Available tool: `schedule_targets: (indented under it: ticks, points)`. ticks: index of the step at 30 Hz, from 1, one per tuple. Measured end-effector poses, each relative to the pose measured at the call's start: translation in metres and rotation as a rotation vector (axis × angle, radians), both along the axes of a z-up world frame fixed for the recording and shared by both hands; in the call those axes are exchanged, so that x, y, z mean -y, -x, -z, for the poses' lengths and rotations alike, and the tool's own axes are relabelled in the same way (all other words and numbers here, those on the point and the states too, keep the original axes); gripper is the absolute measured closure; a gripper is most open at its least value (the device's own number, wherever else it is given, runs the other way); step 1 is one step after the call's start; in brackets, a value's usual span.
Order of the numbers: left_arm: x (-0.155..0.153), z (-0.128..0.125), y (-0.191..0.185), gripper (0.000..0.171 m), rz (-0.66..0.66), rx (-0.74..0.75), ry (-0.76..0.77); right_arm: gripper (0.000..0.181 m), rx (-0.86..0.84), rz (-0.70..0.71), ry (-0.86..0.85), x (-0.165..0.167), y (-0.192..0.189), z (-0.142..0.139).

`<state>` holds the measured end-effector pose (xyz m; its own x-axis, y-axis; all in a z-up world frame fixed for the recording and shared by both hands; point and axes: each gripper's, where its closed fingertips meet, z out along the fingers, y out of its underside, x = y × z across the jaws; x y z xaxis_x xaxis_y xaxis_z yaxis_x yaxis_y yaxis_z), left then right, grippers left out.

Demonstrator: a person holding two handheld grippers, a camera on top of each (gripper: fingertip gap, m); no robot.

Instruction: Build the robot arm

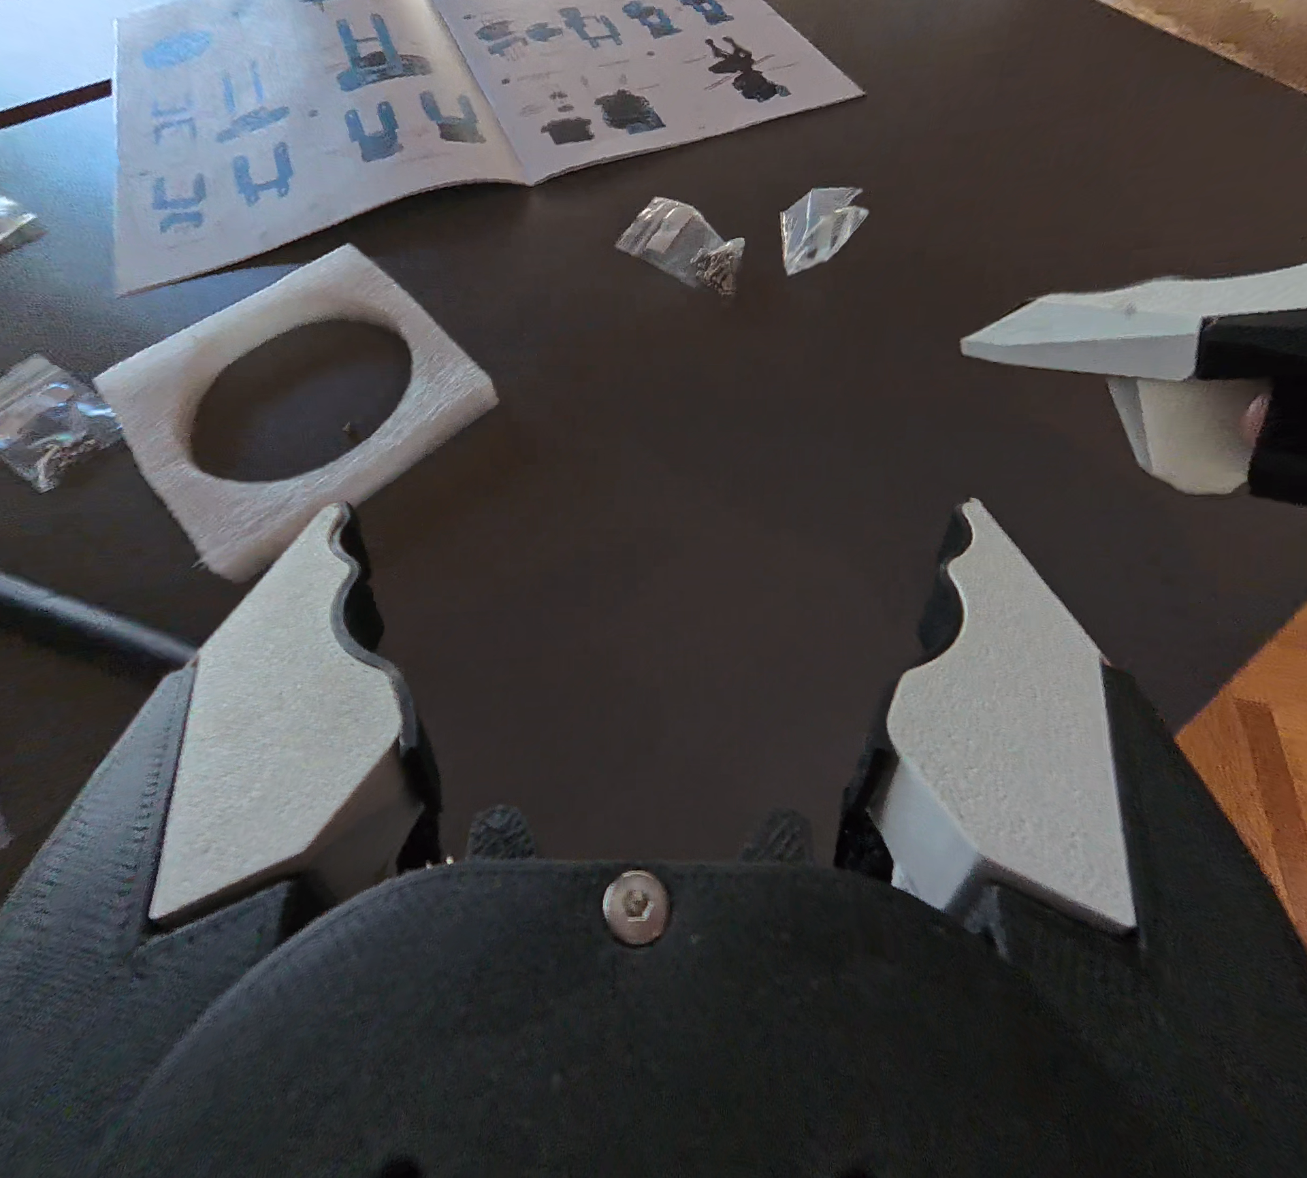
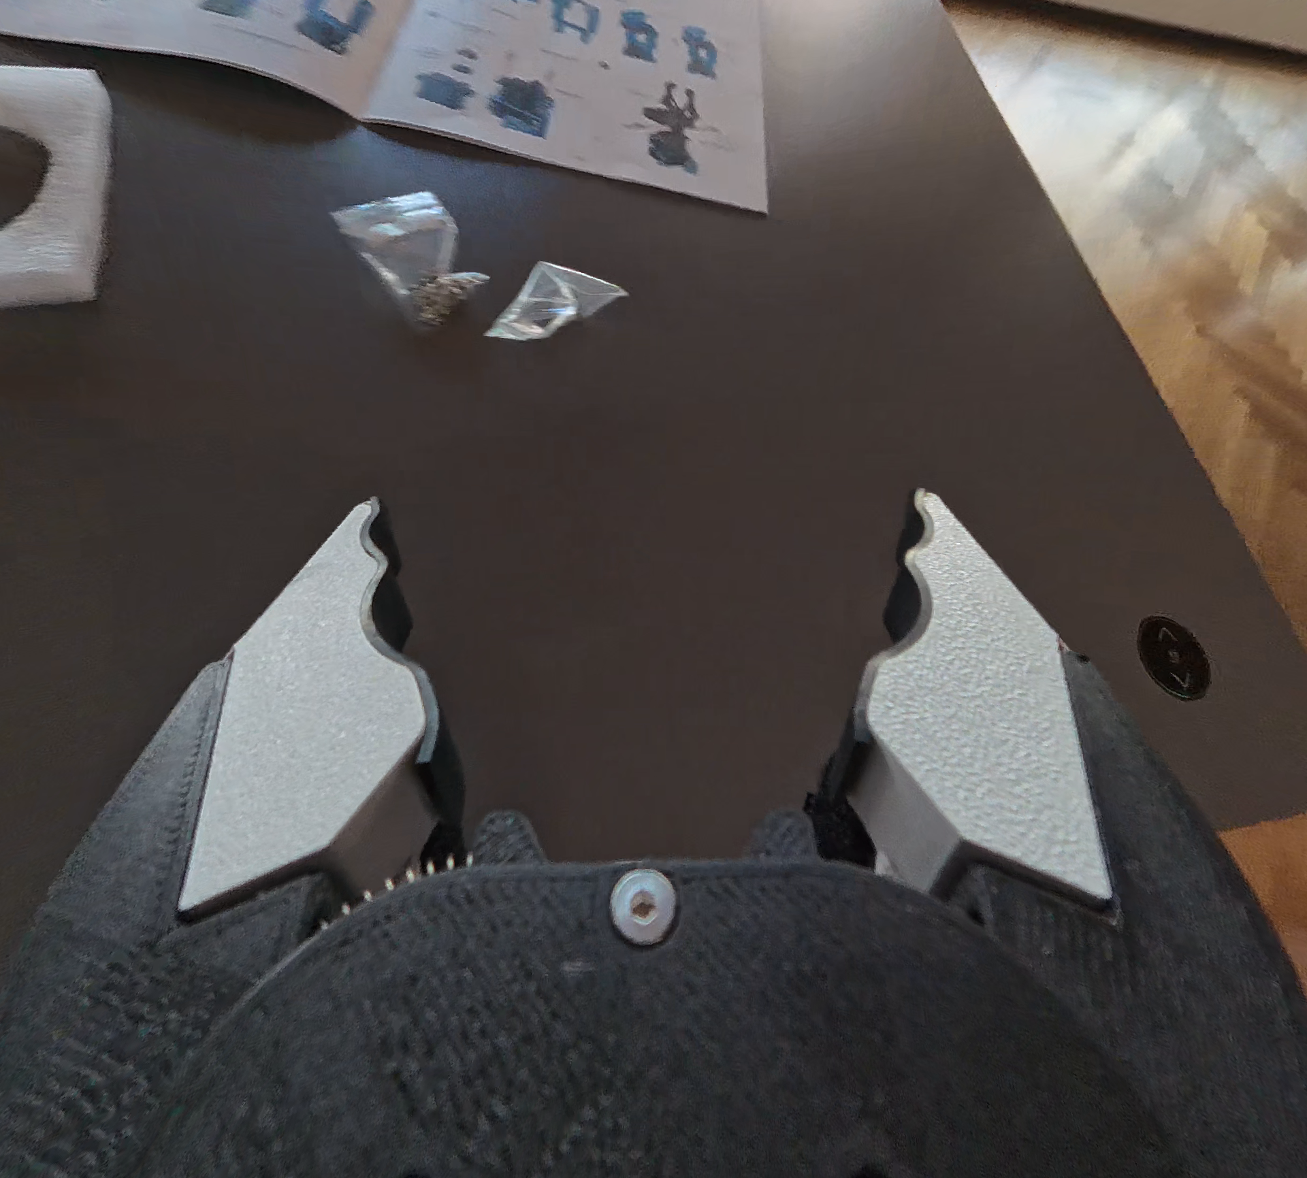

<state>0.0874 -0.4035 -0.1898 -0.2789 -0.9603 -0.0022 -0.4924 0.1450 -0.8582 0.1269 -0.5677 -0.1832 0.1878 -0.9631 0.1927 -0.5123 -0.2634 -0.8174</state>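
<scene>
Left tool [image 1: 658,511] wide and empty, right tool [image 2: 645,501] likewise, above dark table [image 1: 707,366].

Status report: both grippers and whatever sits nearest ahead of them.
Left gripper open, empty, white foam frame by its left finger. Right gripper open, empty; two clear plastic bags ahead. Open booklet beyond.

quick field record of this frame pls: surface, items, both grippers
surface: dark table
booklet: open, flat, far side
foam: white, oval cutout, left of centre
bags: bag with dark bits beside clear bag, apart; more bags at left edge
button: round, black, right table edge
left gripper: jaws open, empty, nearest the foam
right gripper: jaws open, empty, short of the bags
</scene>
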Motion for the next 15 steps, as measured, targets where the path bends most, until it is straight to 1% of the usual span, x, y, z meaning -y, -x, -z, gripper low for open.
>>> schedule_targets:
  ticks: [3,5,9,12,15]
  points:
    - [0.028,0.013,-0.028,0.013,-0.026,-0.054,-0.024,0.037,-0.057,0.011,-0.029,0.026,-0.023,0.016]
    - [0.039,0.023,-0.043,0.013,-0.053,-0.085,-0.039,0.033,-0.09,0.011,-0.04,0.038,-0.039,0.028]
    - [0.05,0.039,-0.063,0.013,-0.098,-0.141,-0.033,0.03,-0.145,0.028,-0.074,0.054,-0.064,0.049]
    - [0.052,0.047,-0.073,0.013,-0.127,-0.159,-0.043,0.029,-0.157,0.019,-0.122,0.054,-0.078,0.054]
    - [0.05,0.053,-0.078,0.013,-0.156,-0.177,-0.04,0.029,-0.181,0.019,-0.086,0.057,-0.085,0.062]
